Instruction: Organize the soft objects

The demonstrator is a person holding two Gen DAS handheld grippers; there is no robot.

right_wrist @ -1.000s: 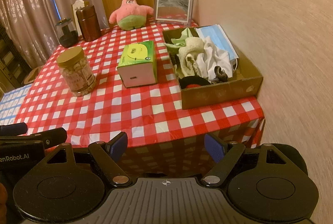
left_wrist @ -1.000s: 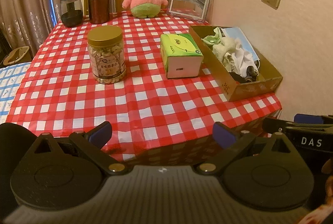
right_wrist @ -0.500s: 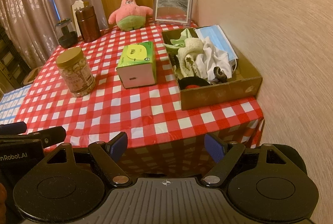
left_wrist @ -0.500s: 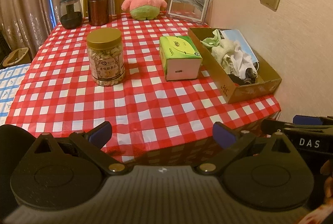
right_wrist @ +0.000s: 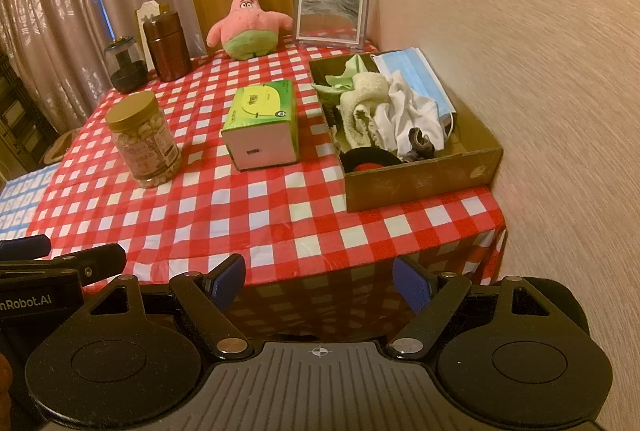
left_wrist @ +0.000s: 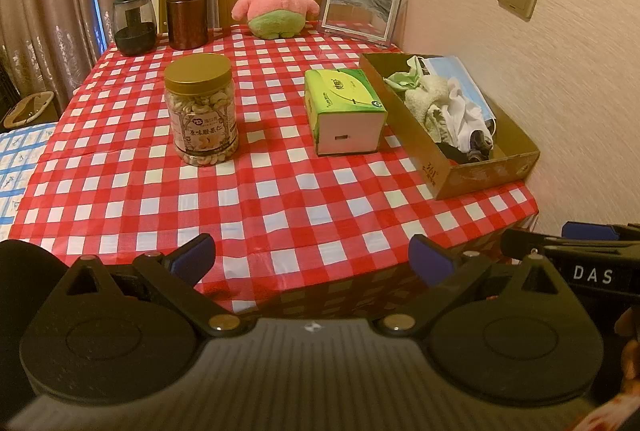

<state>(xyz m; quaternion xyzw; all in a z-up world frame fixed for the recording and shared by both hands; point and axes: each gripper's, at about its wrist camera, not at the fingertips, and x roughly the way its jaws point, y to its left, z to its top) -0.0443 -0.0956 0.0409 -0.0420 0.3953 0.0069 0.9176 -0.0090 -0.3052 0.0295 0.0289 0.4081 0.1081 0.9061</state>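
In box (right_wrist: 420,183) at surface's right edge by wall: soft pile, towel (right_wrist: 362,103), white cloth (right_wrist: 412,111), green cloth (right_wrist: 346,75), blue mask (right_wrist: 412,75). Plush (right_wrist: 248,27) upright at far end, beside photo frame (right_wrist: 330,17). Tissue box (right_wrist: 262,123) just left of box; nut jar (right_wrist: 144,139) further left. Checked surface (right_wrist: 248,215). Left gripper (left_wrist: 312,259) and right gripper (right_wrist: 318,281) short of near edge, fingers spread, holding nothing.

"DAS" on right tool (left_wrist: 588,273); "nRobot.AI" on left tool (right_wrist: 28,301); jar (left_wrist: 202,111) label too small.
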